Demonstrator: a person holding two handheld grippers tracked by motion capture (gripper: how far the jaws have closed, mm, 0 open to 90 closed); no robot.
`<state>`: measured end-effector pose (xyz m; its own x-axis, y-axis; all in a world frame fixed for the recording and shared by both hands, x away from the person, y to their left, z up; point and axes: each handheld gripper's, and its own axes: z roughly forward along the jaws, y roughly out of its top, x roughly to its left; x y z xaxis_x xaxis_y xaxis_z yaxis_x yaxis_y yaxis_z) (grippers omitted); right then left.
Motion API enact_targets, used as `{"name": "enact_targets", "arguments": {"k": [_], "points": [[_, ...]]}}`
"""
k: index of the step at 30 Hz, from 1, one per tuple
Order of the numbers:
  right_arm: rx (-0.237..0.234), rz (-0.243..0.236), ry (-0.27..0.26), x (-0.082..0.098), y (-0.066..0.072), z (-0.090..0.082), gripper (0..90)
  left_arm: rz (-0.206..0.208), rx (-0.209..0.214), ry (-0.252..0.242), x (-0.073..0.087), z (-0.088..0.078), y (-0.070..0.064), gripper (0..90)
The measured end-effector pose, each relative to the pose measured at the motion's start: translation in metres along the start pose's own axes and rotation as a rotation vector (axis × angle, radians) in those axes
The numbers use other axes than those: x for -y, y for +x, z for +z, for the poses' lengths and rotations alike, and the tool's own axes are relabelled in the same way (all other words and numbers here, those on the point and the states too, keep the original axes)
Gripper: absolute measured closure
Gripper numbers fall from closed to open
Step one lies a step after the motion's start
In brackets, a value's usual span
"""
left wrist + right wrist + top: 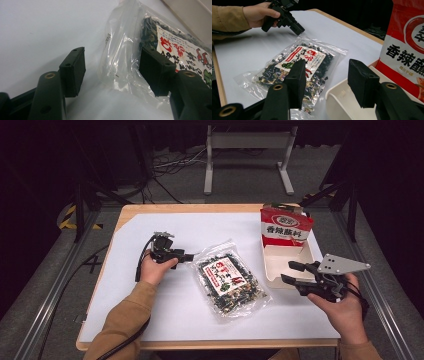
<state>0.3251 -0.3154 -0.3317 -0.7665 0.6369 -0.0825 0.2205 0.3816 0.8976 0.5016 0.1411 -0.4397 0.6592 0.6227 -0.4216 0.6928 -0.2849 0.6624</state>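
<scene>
Left gripper [190, 257] is hovering at the clear snack bag [231, 279] – fingers spread, straddling its corner, not pinching. Right gripper [289, 272] is waiting over the white tray [272, 270] – fingers gaping, holding nothing.

The left gripper [111, 72] hangs low over the white table sheet [37, 32], jaws apart. The clear snack bag's [150, 40] empty end lies between them, the right pad [155, 72] seemingly over the plastic.

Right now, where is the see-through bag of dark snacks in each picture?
High view: the snack bag lies mid-table, between the hands.
Left gripper view: the bag sits upper right, its clear edge between the open fingers.
Right gripper view: the bag lies centre-left on the sheet.
Shared landmark: its red-lettered white label.
</scene>
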Motion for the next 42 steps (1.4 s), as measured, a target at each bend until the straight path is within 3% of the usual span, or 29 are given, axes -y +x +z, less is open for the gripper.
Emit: {"name": "enact_targets", "arguments": {"k": [12, 16, 23, 28, 42], "points": [[-0.001, 0.0, -0.001, 0.0, 0.001, 0.002, 46.6, -0.016, 0.075, 0.028, 0.0, 0.007, -0.003, 39.3], [-0.003, 0.004, -0.003, 0.001, 0.0, 0.002, 45.9, -0.014, 0.08, 0.037, 0.0, 0.007, -0.005, 39.1], [-0.007, 0.002, -0.004, 0.001, 0.0, 0.004, 45.2, -0.032, 0.073, 0.064, 0.001, 0.01, -0.004, 39.4], [-0.006, 0.001, -0.004, 0.001, 0.0, 0.004, 45.0, -0.024, 0.077, 0.07, 0.001, 0.012, -0.007, 38.2], [-0.005, -0.002, 0.004, 0.002, 0.001, 0.008, 44.2, 0.029, 0.045, 0.105, -0.003, 0.032, -0.034, 38.0]]}}
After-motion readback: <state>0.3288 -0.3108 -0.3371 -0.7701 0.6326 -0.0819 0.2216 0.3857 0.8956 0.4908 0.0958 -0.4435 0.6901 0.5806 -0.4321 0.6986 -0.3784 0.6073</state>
